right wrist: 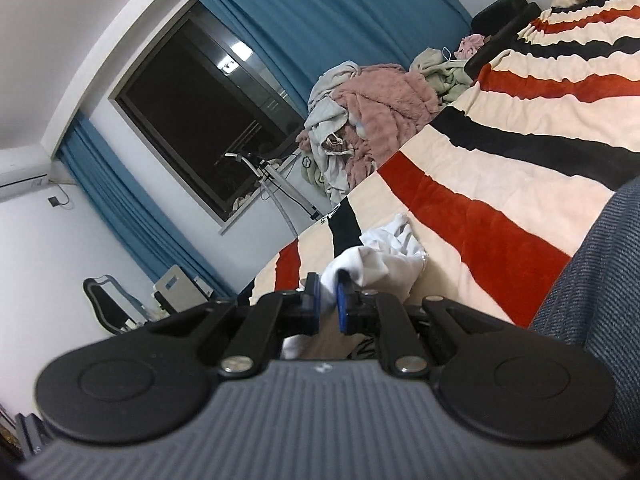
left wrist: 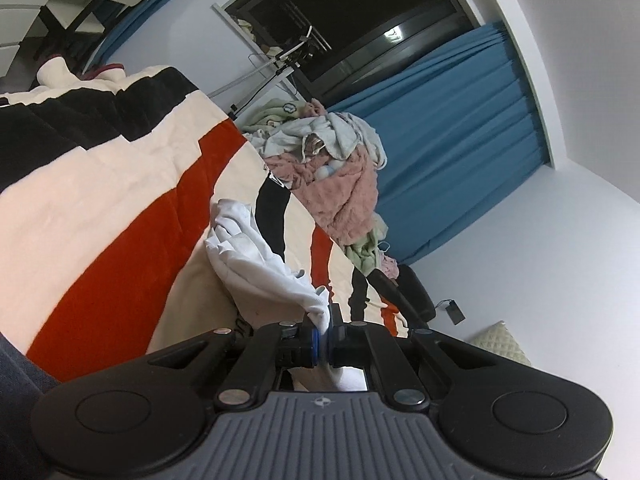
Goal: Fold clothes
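A crumpled white garment (left wrist: 256, 264) lies on the striped bedspread (left wrist: 120, 208) in the left wrist view. My left gripper (left wrist: 326, 320) is shut on one edge of it, with white cloth pinched between the blue pads. In the right wrist view the same white garment (right wrist: 384, 260) bunches just ahead of my right gripper (right wrist: 329, 288), whose blue-padded fingers are shut on another edge of it. A black garment (left wrist: 272, 216) lies beside the white one, also seen as the black garment (right wrist: 346, 228) from the right.
A heap of pink, grey and green clothes (left wrist: 336, 168) sits at the far edge of the bed, seen again as the clothes heap (right wrist: 372, 112). Blue curtains (right wrist: 320, 12), a dark window (right wrist: 200, 108) and a clothes rack (right wrist: 276, 184) stand behind. Blue denim (right wrist: 592, 304) fills the right side.
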A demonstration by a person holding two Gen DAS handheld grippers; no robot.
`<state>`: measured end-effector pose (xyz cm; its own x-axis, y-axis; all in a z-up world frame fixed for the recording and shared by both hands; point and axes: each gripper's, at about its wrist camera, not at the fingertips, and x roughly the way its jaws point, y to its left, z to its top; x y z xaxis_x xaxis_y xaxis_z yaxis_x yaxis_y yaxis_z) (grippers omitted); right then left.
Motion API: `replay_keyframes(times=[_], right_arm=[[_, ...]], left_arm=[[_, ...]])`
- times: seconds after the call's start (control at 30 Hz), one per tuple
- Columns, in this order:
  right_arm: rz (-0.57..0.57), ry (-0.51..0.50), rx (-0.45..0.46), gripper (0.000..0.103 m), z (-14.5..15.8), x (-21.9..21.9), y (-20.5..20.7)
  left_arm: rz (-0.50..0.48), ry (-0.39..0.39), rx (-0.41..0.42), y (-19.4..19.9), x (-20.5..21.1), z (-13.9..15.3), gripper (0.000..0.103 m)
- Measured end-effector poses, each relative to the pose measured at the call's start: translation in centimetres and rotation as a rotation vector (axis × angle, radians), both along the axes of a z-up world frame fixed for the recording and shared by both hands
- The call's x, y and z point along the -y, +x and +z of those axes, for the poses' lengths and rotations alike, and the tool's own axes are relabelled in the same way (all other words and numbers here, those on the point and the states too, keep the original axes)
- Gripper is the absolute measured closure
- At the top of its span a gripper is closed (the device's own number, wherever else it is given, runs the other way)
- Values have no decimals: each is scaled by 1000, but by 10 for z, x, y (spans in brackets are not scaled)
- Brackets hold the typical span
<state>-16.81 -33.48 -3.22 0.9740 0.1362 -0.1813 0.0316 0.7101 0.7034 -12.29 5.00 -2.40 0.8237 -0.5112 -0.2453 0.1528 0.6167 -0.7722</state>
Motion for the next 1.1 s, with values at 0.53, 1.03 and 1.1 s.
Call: replay_keyframes(times=[0.53, 1.03, 1.1], right_arm=[[-20, 28, -102, 91, 21, 9, 185], [2, 15, -247, 90, -62, 38, 326], [23, 5, -259, 89, -65, 37, 332]], left_arm=[[154, 238, -41, 164, 49, 35, 97], [86, 319, -78, 336, 66, -39, 97], [82, 342, -88, 342, 67, -45, 97]])
